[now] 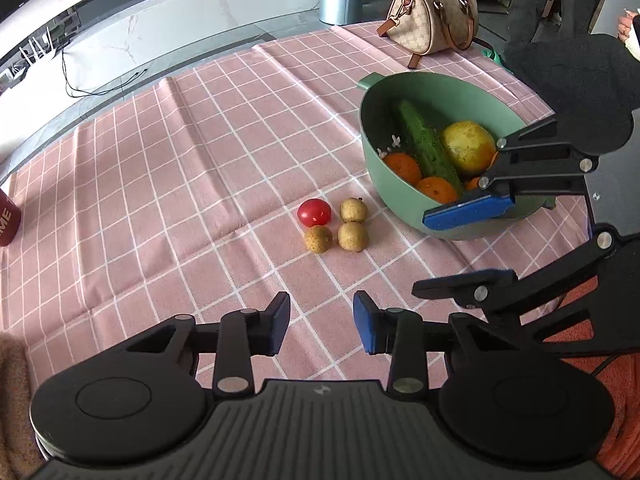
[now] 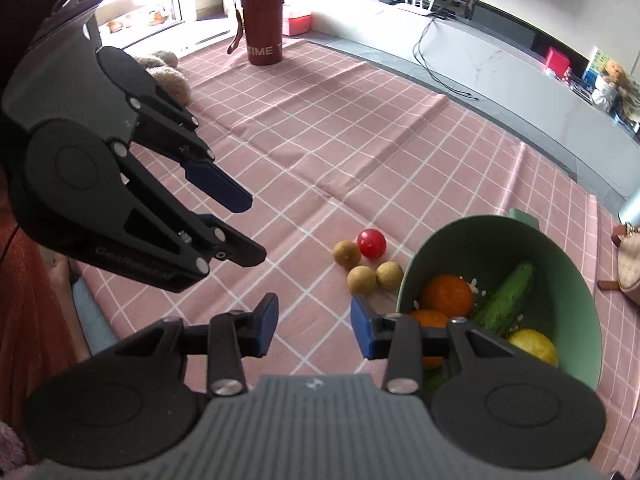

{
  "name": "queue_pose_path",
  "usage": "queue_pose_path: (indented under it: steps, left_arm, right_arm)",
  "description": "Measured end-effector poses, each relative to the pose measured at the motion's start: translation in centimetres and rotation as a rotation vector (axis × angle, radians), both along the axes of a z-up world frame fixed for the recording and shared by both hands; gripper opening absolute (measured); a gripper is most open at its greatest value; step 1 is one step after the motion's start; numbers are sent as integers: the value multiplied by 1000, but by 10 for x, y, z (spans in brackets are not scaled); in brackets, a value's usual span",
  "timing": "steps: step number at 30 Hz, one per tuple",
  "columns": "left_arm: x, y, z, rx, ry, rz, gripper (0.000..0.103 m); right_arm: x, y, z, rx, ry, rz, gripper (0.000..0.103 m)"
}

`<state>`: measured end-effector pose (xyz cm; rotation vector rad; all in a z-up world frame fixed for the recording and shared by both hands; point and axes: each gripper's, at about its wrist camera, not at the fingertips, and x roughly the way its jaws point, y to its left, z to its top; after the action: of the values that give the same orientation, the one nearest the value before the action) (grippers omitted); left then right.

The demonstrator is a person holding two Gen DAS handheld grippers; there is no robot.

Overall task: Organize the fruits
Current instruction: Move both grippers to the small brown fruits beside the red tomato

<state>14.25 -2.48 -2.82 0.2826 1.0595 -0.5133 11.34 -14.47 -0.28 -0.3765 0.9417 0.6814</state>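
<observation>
While both tools hang empty with fingers spread, the loose fruits — a red tomato [image 1: 314, 212] and three small tan fruits [image 1: 353, 236] — lie on the tabletop [image 1: 160, 184] straight ahead of the left hand-held gripper [image 1: 321, 322]. Just right of them sits the green bowl [image 1: 400, 188]; the right hand-held gripper [image 2: 313, 326] hovers beside its rim, seemingly no nearer.

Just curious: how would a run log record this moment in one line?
left tool: open, empty | right tool: open, empty | tomato, three brown fruits: on cloth | bowl: partly filled
</observation>
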Motion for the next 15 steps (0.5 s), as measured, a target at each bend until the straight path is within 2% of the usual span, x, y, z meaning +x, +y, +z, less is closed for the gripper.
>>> queue_pose_path:
  steps: [7,9,15]
  left_arm:
    - [15,0,-10,-29,-34,-53,40]
    - [19,3,-12,-43,-42,-61,40]
    - [31,6,-18,-85,-50,-95,40]
  right_arm:
    - [21,5,-6,-121,-139,179,36]
    - [31,6,-10,-149,-140,214,30]
    - [49,7,-13,-163,-133,310,28]
